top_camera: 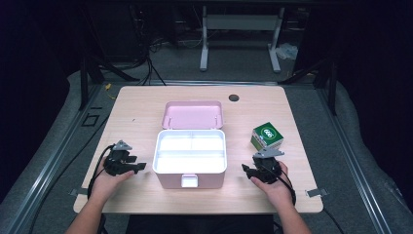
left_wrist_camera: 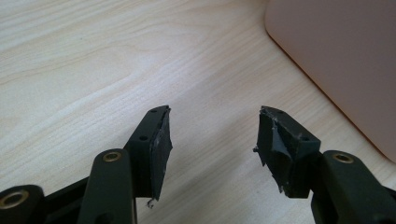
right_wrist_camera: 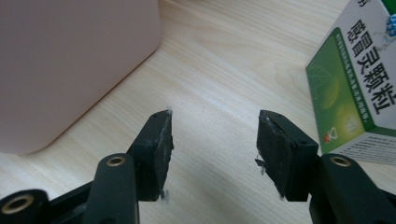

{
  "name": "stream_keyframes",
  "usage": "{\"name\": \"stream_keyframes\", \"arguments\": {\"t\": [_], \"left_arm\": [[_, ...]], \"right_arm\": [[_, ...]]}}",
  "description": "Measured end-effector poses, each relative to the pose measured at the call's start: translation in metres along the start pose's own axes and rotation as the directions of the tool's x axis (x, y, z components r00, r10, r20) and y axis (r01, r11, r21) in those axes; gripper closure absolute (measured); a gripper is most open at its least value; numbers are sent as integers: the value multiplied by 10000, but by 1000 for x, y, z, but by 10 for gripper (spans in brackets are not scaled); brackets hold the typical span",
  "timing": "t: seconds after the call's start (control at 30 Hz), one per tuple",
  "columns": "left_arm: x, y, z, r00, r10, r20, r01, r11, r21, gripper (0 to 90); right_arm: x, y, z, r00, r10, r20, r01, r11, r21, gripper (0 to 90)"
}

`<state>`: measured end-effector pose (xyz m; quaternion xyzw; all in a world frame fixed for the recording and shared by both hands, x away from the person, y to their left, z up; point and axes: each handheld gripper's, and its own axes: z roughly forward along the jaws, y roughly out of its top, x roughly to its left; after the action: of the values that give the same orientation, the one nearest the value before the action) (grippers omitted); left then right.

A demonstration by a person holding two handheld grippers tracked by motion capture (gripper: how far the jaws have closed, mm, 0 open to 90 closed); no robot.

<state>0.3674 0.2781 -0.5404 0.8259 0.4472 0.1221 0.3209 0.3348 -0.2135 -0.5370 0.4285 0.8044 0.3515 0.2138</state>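
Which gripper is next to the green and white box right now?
The right gripper: the green-and-white box sits just beyond it, while the left gripper is across the pink case.

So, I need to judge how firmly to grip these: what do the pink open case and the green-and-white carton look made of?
The pink open case looks like moulded plastic: smooth, rounded corners, a soft even sheen, with a glossy white tray inside. The green-and-white carton looks like printed cardboard: sharp folded edges, flat panels, slightly glossy print. Both are judged by look alone.
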Motion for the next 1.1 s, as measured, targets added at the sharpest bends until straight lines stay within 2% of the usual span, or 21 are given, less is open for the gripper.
{"name": "stream_keyframes", "arguments": {"t": [0.17, 0.23, 0.37, 0.53, 0.63, 0.7, 0.77, 0.97, 1.1], "left_arm": [[2, -1, 0, 10000, -17, -27, 18, 9999, 121, 444], [1, -2, -1, 10000, -29, -48, 30, 9999, 126, 444], [0, -3, -3, 10000, -22, -74, 22, 9999, 99, 452], [0, -3, -3, 10000, 11, -93, -9, 9999, 142, 455], [1, -3, -3, 10000, -5, -77, 6, 9999, 150, 455], [1, -3, -3, 10000, -25, -64, 26, 9999, 149, 455], [0, -3, -3, 10000, -36, -79, 37, 9999, 149, 455], [3, 1, -6, 9982, -472, 369, 478, 9987, -158, 468], [5, 7, -11, 9967, -667, 471, 687, 9968, -418, 474]], "right_arm": [[-2, 0, 0, 9999, -104, 56, 105, 9999, -113, 448], [-2, 1, -1, 9999, 25, -158, -26, 10000, -82, 447], [0, 1, 0, 9999, 105, 34, -106, 9997, 237, 421], [-1, 1, -1, 10000, 54, 73, -55, 9998, 185, 417], [-2, 1, 0, 9999, 121, -55, -120, 9998, 175, 417], [-3, 1, 0, 9999, 128, 43, -129, 9997, 221, 417], [-3, 1, -1, 9998, 127, -124, -124, 9996, 253, 417], [-3, 1, -2, 9997, 225, -128, -222, 9995, 238, 417], [-2, 0, -2, 9997, 221, -70, -219, 9995, 246, 418]]}}
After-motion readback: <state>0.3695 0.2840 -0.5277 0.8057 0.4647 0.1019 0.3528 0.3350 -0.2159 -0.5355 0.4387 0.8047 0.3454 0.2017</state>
